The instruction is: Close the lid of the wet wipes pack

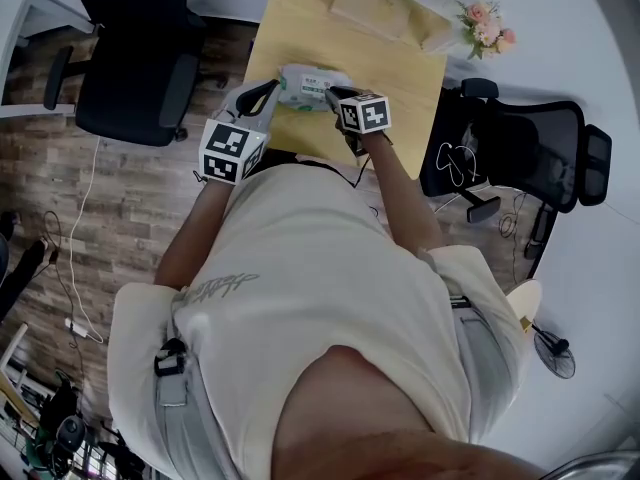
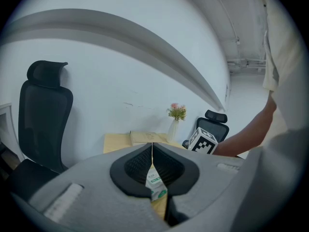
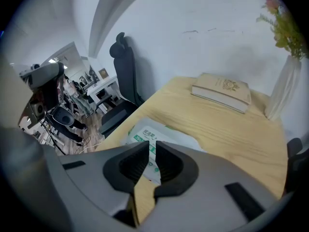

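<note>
**Head view.** The person stands at the near edge of the desk (image 1: pixel 400 68), which the shirt partly hides. Both forearms reach forward and angle slightly inward. The left gripper (image 1: pixel 271 88) and the right gripper (image 1: pixel 332 94) converge on the wet wipes pack (image 1: pixel 308 82), which lies flat towards the near left corner of the desk. The left tips sit at the pack's left end and the right tips over its right part. Whether either set of tips touches the pack cannot be settled from above. The lid cannot be made out in any view.

**Left gripper view.** The jaws are closed, and the pad tips meet along a fine line with nothing between them. A sliver of the pack, white with green print, shows only through the wedge-shaped gap beneath the tips. Only this view shows the right gripper's marker cube (image 2: pixel 205 141) from the side, with the bare forearm behind it.

**Right gripper view.** The jaws are all but together, with a thin slit left between the pads and nothing clamped. The pack lies just beyond and below them. Its printed top face is visible, but the jaws cover its nearer part. The far edge of the desk is clear only here. A book (image 3: pixel 222 91) lies flat there, and a pale vase (image 3: pixel 282 88) of flowers stands at the far right corner, cut off by the frame. A black office chair (image 3: pixel 123 69) stands beside the desk's left edge.
</note>
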Tool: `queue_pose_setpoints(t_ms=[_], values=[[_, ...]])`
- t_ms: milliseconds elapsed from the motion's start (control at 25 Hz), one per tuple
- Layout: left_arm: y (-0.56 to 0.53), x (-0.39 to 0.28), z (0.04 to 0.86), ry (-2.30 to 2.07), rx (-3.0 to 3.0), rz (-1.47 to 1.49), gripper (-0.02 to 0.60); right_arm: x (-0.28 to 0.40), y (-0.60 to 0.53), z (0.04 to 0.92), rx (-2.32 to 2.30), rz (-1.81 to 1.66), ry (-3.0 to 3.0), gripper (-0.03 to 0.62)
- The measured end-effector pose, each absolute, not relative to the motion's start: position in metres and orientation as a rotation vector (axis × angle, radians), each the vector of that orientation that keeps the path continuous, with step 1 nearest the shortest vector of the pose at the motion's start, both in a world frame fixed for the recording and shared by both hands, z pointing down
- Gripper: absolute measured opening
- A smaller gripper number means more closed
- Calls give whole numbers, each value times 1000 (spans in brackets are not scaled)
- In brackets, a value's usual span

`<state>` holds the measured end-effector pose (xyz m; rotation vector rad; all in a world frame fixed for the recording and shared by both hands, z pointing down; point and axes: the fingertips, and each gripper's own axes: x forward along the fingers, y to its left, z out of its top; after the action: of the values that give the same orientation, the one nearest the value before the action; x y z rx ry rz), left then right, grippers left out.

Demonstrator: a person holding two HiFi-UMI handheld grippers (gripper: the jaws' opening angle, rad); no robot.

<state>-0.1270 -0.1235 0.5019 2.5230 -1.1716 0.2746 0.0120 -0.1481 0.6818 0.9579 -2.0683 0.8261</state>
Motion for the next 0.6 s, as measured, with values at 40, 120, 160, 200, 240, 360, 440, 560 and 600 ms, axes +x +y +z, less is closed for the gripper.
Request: queue_pose_setpoints(t_ms=[40, 120, 160, 200, 240, 360, 440, 560, 600], values=[[-124, -124, 501, -1169, 2526, 271, 17, 11, -149, 679, 956, 825, -2077, 38], [-126, -121, 501, -1166, 2532, 264, 17, 10, -151, 675, 941, 822, -2089, 38], [-127, -120, 501, -1166, 2533, 259, 17, 9, -150, 675, 929, 817, -2091, 38], [-127, -119, 501, -1169, 2532, 254, 17, 9, -150, 676, 915, 807, -2089, 38], [-128, -119, 501, -1174, 2529, 248, 17, 9, -150, 677, 902, 794, -2084, 36], [-131, -122, 506, -1198, 2507, 243, 17, 11, -150, 685, 871, 764, -2063, 2], [-133, -124, 506, -1208, 2499, 244, 17, 10, -152, 685, 860, 762, -2066, 2], [-134, -126, 502, -1214, 2507, 245, 17, 5, -157, 682, 854, 759, -2081, 2], [-133, -126, 501, -1216, 2507, 245, 17, 3, -158, 683, 850, 762, -2083, 2]])
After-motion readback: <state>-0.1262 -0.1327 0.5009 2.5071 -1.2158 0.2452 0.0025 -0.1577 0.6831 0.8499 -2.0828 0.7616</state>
